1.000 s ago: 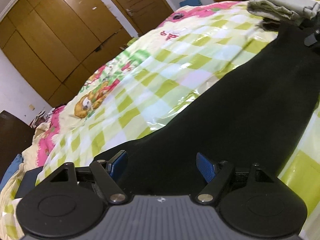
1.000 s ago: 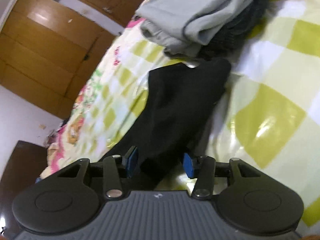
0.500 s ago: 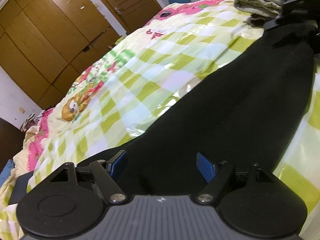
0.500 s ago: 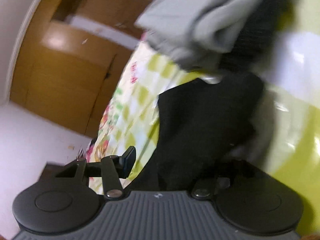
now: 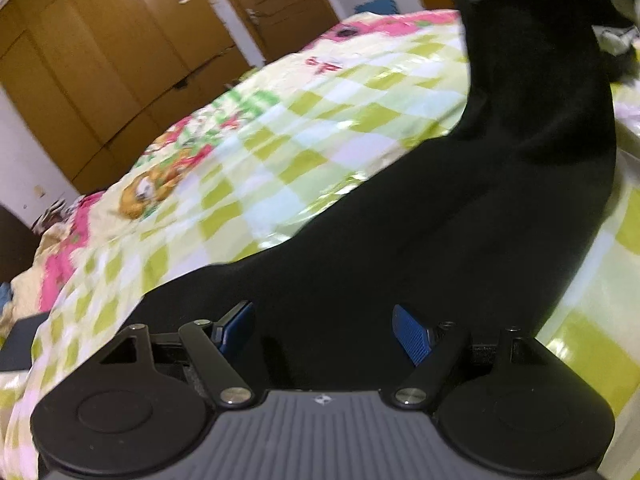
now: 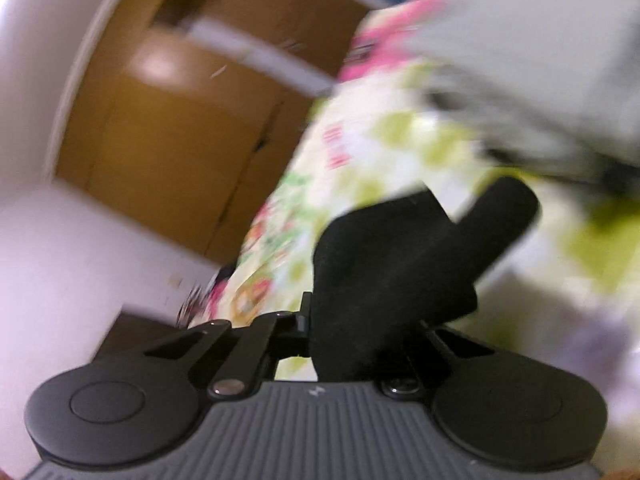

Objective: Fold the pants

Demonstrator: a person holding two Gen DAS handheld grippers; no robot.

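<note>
Draping limply from the right gripper (image 6: pixel 360 332) clamped on their far end, the soft black pants (image 5: pixel 440 240) want a hem-corner grip near the wide-open left gripper (image 5: pixel 324 326) at 6 o'clock.

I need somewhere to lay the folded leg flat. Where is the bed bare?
Bare checked bedspread lies between the black pants and the wooden wardrobe. The far end is crowded: a grey clothes pile sits just beyond the pants' end.
</note>
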